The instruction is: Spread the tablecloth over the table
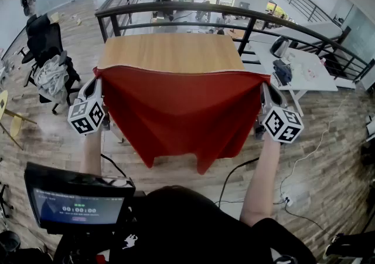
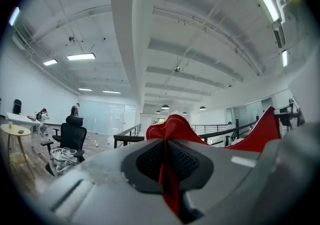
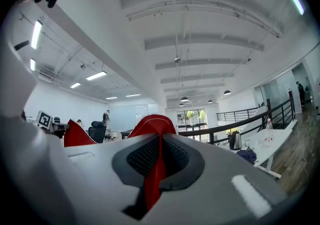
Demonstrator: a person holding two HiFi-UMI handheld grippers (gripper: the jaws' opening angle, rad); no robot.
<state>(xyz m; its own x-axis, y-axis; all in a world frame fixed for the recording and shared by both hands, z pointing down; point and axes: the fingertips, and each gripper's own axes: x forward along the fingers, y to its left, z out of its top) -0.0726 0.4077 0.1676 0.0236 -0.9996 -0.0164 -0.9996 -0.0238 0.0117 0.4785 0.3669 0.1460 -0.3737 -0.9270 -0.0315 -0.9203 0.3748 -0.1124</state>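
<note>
The red tablecloth (image 1: 181, 116) is hanging as a wide sheet in front of the person, stretched taut from left to right, so its long axis is running across the scene, parallel to the near edge of the wooden surface (image 1: 170, 51). Its upper hem is lying along that near edge in the head view; whether it is touching the wood cannot be told. From the hem the cloth is falling toward the floor, with two loose lower corners dangling on the near side.

The left claw (image 2: 167, 161) is clenching the upper left corner, a red fold pinched between its dark pads and bunching up beyond them. The right claw (image 3: 156, 159) is clamping the upper right corner in the same way. Both are pointing level toward the far side, well apart from each other.

Beyond the surface a dark railing (image 1: 234, 13) is curving across. To the far left a black office chair (image 1: 44, 40) is carrying a pale heap of fabric (image 1: 53, 78). To the right a white desk (image 1: 304, 69) is standing with a kettle (image 1: 280, 46) on it.
</note>
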